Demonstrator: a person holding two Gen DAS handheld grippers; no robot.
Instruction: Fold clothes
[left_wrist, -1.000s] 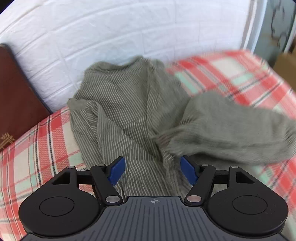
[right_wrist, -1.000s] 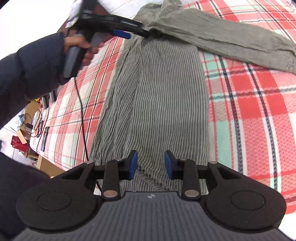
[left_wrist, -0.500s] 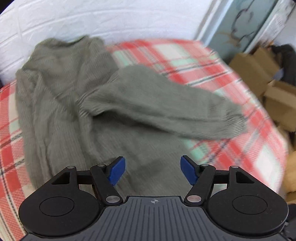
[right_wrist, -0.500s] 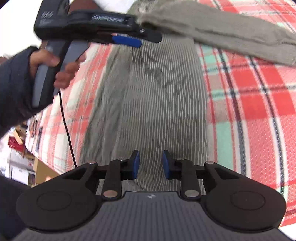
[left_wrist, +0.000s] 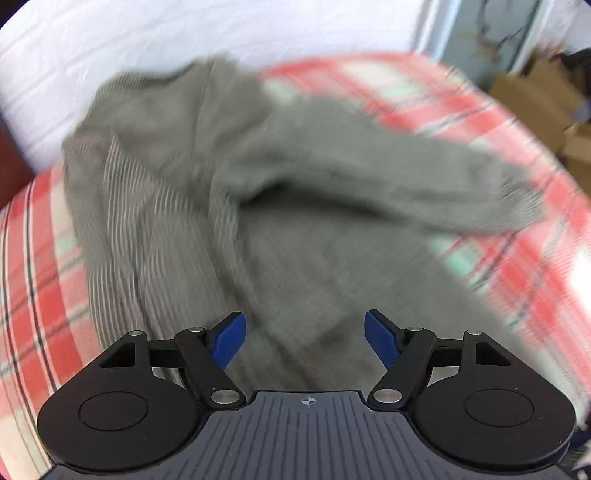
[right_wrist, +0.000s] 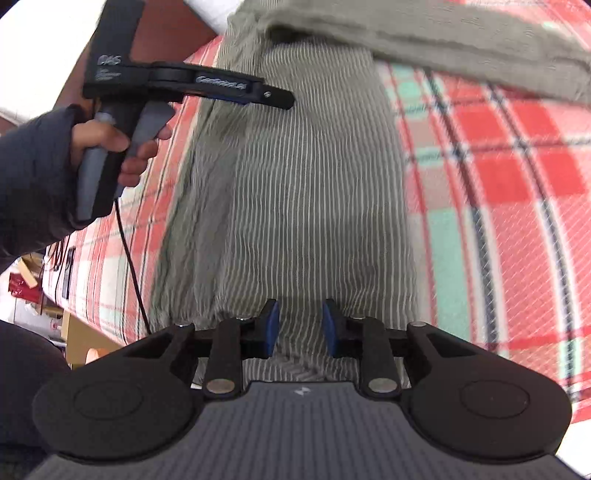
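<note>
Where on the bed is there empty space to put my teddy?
The plaid blanket is bare right of the striped sweater, below its spread sleeve. A narrower strip lies left of it, but the left gripper hovers there. The middle is covered.

It was a bedroom: a plaid-sheeted bed (left_wrist: 517, 122) stood against a white brick wall (left_wrist: 184, 40) (cardboard boxes (left_wrist: 535, 99) beside the bed).

Grey-striped sweater (left_wrist: 280, 236) — red plaid bedspread (right_wrist: 498, 177)
</note>
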